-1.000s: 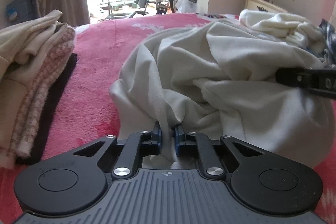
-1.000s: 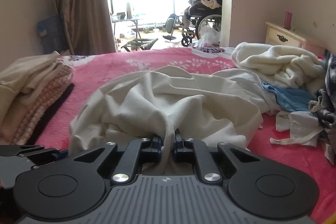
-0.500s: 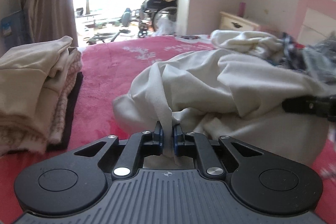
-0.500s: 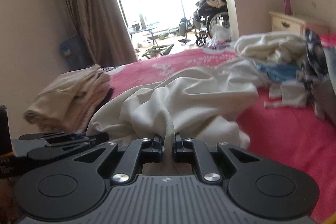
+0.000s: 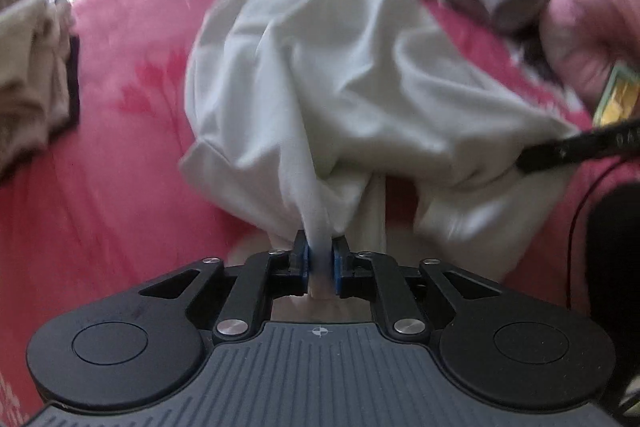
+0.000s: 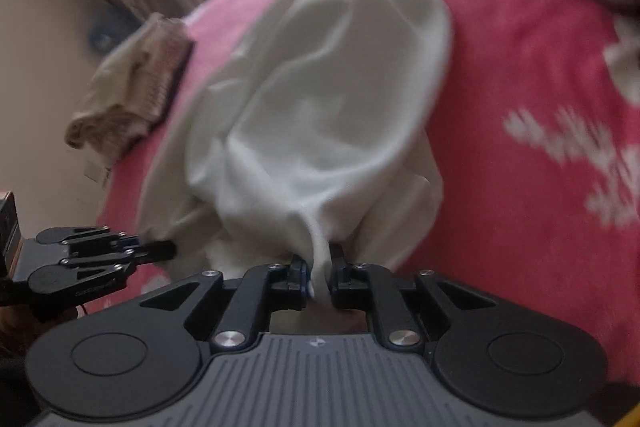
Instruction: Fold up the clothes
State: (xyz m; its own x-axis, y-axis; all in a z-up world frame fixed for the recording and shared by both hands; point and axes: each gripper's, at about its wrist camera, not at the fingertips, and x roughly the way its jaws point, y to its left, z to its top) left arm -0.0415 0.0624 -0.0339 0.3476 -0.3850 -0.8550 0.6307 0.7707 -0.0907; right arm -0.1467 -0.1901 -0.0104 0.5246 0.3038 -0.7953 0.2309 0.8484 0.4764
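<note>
Cream garment [image 5: 344, 75] lies bunched on the pink bed [image 5: 120, 155], beside the folded stack [image 6: 132, 95]. Left tool [image 5: 320, 261] and right tool [image 6: 319, 277] each pinch its hem, jaws opening. Risk: the slackening grip lets the cloth slip out.

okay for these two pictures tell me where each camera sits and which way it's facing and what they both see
Left wrist: on the left gripper, looking down along its fingers at the white garment pinched between them; the right gripper enters at right.
Right wrist: on the right gripper, facing the same garment, cloth between its opening jaws; the left gripper shows at left.
Shared: garment, pink bedspread, folded stack.
</note>
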